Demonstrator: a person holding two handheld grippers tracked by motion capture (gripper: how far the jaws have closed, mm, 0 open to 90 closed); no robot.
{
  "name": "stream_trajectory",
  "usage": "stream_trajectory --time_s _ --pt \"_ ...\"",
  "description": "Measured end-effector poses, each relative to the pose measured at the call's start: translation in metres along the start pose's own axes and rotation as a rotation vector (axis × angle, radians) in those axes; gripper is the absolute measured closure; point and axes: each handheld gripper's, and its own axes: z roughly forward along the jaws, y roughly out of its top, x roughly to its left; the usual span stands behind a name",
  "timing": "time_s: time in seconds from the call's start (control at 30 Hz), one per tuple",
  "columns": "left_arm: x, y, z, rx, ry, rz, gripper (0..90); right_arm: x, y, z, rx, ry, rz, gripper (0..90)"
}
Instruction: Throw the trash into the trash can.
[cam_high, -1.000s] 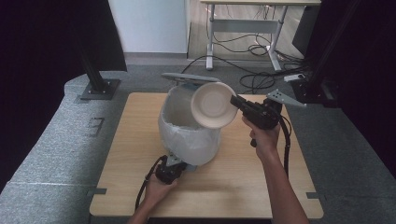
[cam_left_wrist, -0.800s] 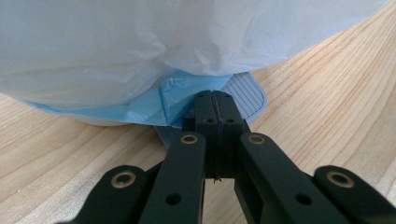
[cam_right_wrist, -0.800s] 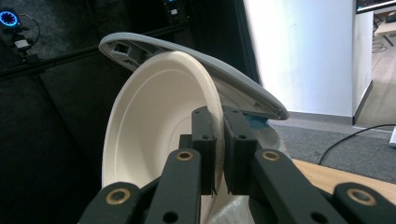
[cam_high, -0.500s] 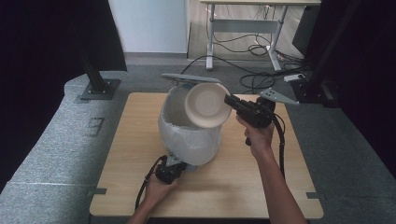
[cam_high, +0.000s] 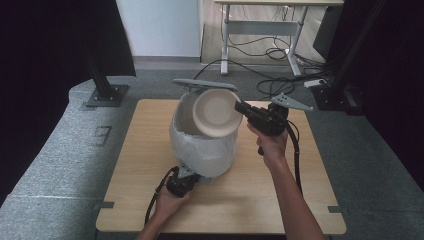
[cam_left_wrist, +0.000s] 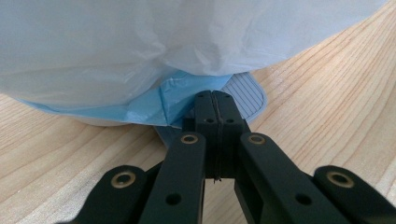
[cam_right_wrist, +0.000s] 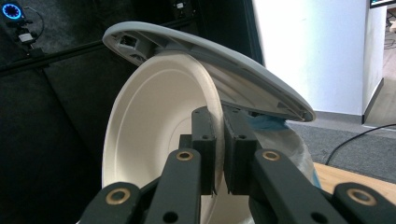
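Two tools were in use at the desk (cam_high: 280, 200). The right tool (cam_high: 239, 107) was clamped on the rim of a paper plate (cam_high: 216, 112), held tilted on edge over the open mouth of the pedal bin (cam_high: 202, 145), just below its raised lid (cam_high: 205, 84). The left tool (cam_left_wrist: 215, 100), jaws together, pressed on the bin's foot pedal (cam_left_wrist: 245, 93).

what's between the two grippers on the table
The lined bin stands between the left gripper and the right gripper with its plate, in the high view.
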Motion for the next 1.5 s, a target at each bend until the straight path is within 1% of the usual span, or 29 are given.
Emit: stream_trajectory --time_s 0.2,0.5,0.6,0.67,1.1,1.23,1.33,1.37,1.4,1.43,1.47,1.5 --pt "0.0 0.0 0.0 0.0 0.0 0.0 90.0 0.0 -0.001 0.005 0.007 -0.001 -0.002 84.1" --pt "0.0 0.0 0.0 0.0 0.002 0.001 90.0 0.003 -0.001 0.013 0.014 0.012 -0.003 84.1" --pt "0.0 0.0 0.0 -0.001 0.001 0.002 90.0 0.004 -0.004 0.017 0.028 0.015 -0.013 84.1" --pt "0.0 0.0 0.0 -0.001 0.001 0.001 90.0 0.004 -0.005 0.02 0.03 0.014 -0.009 84.1" --pt "0.0 0.0 0.0 -0.002 0.001 0.001 90.0 0.002 -0.009 0.036 0.04 0.006 0.001 84.1" --pt "0.0 0.0 0.0 -0.002 0.0 0.001 90.0 0.0 -0.009 0.041 0.043 0.0 0.001 84.0" --pt "0.0 0.0 0.0 -0.002 0.0 0.001 90.0 -0.002 -0.01 0.045 0.042 -0.014 -0.002 83.6" --pt "0.0 0.0 0.0 -0.002 0.0 0.001 90.0 -0.003 -0.011 0.047 0.045 -0.023 -0.009 82.2" --pt "0.0 0.0 0.0 -0.002 0.0 0.001 90.0 -0.003 -0.012 0.048 0.047 -0.031 -0.018 73.5" --pt "0.0 0.0 0.0 -0.002 0.0 0.001 90.0 -0.003 -0.012 0.048 0.047 -0.031 -0.018 73.5" --pt "0.0 0.0 0.0 -0.002 0.0 0.002 90.0 -0.003 -0.013 0.049 0.05 -0.058 -0.042 59.6" --pt "0.0 0.0 0.0 -0.002 -0.001 0.001 90.0 -0.002 -0.013 0.048 0.049 -0.066 -0.053 57.5"
